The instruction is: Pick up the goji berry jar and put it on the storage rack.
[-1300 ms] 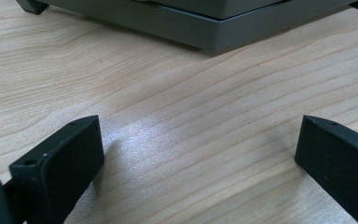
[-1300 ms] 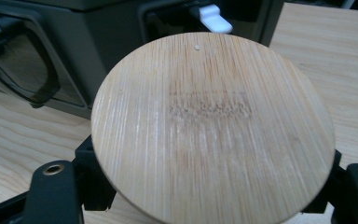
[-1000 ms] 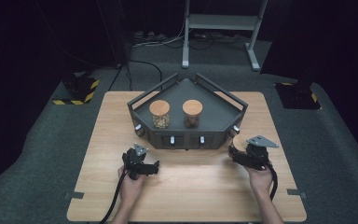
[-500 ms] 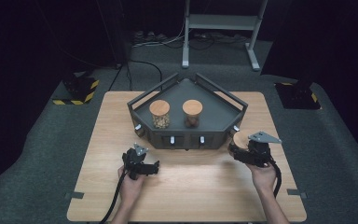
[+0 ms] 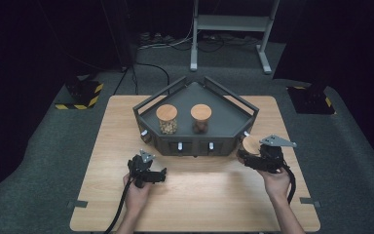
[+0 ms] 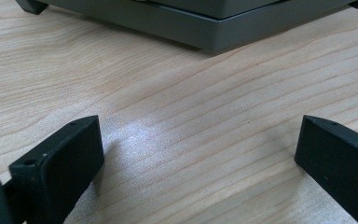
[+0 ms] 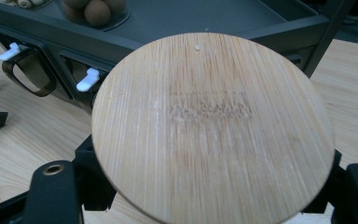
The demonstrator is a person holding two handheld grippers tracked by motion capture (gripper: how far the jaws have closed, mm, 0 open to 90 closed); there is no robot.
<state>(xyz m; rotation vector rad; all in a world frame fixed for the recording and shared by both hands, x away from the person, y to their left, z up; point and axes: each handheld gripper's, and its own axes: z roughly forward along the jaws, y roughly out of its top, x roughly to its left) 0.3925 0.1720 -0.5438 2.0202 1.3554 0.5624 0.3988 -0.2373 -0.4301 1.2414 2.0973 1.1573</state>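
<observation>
On the worktop (image 5: pixel 195 195), toward four o'clock from the dark tray (image 5: pixel 233 105), my right tool (image 5: pixel 246 155) grips a jar with a round bamboo lid (image 7: pixel 212 130). Right gripper view: lid face-on between the jaws, wood grain running up and down, faint stamped mark at centre, a small pale speck near its twelve o'clock edge. Jaws clenched on the jar below the lid; the glass itself is hidden under it. In the high view the lid (image 5: pixel 251 143) sits just off the tray's right front corner.

My left tool (image 5: pixel 161 175) rests at roughly seven o'clock from the tray, low on the wood. Left gripper view: both black jaws spread wide, bare wood between them, nothing gripped, tray base across the top edge.

Inside the tray: two lidded jars side by side. Left jar (image 5: pixel 167 118) holds pale pieces; right jar (image 5: pixel 200 117) holds darker round ones. White latches (image 7: pixel 87 79) line the tray's front wall.

Beyond the worktop at twelve o'clock, a metal stand (image 5: pixel 229 22) on grey floor.
</observation>
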